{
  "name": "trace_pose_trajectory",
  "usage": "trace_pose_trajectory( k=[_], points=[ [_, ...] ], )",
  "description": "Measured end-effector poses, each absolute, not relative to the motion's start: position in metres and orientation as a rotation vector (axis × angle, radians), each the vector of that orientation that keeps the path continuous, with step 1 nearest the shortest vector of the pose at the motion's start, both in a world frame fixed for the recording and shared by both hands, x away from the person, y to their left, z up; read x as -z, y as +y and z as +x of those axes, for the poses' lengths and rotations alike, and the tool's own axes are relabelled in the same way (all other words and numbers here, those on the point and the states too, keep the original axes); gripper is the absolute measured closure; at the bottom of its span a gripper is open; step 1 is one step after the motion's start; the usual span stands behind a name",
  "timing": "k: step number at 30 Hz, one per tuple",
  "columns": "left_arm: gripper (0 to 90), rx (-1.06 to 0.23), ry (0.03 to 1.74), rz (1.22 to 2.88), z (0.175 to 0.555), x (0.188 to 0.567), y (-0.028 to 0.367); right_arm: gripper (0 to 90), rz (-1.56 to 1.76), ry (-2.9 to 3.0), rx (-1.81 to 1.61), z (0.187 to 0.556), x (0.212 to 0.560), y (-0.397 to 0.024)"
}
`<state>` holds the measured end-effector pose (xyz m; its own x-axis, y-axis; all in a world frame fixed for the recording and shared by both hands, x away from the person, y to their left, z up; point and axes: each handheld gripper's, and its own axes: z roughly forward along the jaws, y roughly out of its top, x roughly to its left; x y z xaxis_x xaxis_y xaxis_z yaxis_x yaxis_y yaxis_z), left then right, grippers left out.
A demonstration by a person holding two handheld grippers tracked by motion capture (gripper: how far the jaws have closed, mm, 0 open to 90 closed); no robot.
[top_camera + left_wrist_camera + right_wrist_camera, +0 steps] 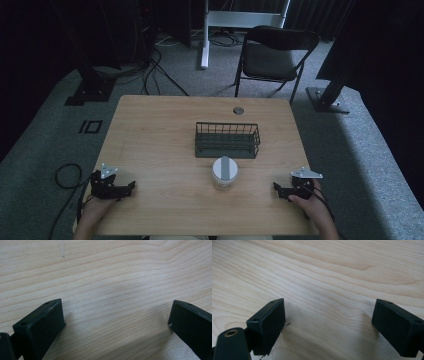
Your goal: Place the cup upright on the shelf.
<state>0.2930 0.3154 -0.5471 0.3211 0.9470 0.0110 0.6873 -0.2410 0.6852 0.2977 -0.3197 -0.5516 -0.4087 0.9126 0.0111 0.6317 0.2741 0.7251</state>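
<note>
The clear plastic jar with a grey-striped white lid [225,173] stands upright on the light wooden tabletop [160,150], just in front of the dark wire basket [227,140]; it lies between both grippers, somewhat nearer the right gripper [281,190], whose jaws gape wide and empty; the left gripper [127,188] is likewise wide and empty, well apart.

My high view looking forward and down over the whole surface [165,135], far off, my left gripper view close and low over bare wood between its jaws, my right gripper view likewise, all sharing that surface
</note>
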Motion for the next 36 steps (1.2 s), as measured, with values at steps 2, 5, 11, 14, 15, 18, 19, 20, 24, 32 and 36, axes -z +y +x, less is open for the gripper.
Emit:
trace_pose_trajectory(
  k=[2,5,11,14,15,18,19,20,24,32,36],
  points=[
    [0.6,-0.583,1.436,2.013,0.2929,0.5471,0.3153,11.3,1.409,2.128,-0.923,0.2979,0.5516,-0.3201],
    [0.6,-0.584,1.439,2.01,0.2928,0.5472,0.3151,11.3,1.418,2.119,-0.919,0.2979,0.5516,-0.3201],
    [0.6,-0.584,1.436,2.012,0.2922,0.5472,0.3151,11.2,1.422,2.115,-0.918,0.2977,0.5517,-0.32],
    [0.6,-0.583,1.435,2.012,0.2922,0.5472,0.3151,11.2,1.422,2.115,-0.918,0.2977,0.5517,-0.3199],
    [0.6,-0.583,1.434,2.013,0.2922,0.5472,0.3151,11.1,1.423,2.113,-0.917,0.2977,0.5517,-0.3197],
    [0.6,-0.583,1.435,2.012,0.2921,0.5472,0.3151,11.1,1.423,2.111,-0.917,0.2976,0.5517,-0.3194],
    [0.6,-0.583,1.435,2.012,0.2921,0.5473,0.3151,11.1,1.424,2.111,-0.917,0.2976,0.5518,-0.3194],
    [0.6,-0.583,1.435,2.013,0.2921,0.5472,0.3151,11.2,1.423,2.111,-0.917,0.2976,0.5518,-0.3194],
    [0.5,-0.583,1.434,2.012,0.2922,0.5473,0.3151,11.1,1.422,2.112,-0.918,0.2975,0.5517,-0.3192],
    [0.5,-0.583,1.434,2.013,0.2922,0.5473,0.3151,11.4,1.414,2.127,-0.989,0.2972,0.5509,-0.317],
    [0.5,-0.583,1.434,2.013,0.2922,0.5473,0.3152,11.4,1.394,2.128,-0.998,0.2971,0.5494,-0.3141]
  ],
)
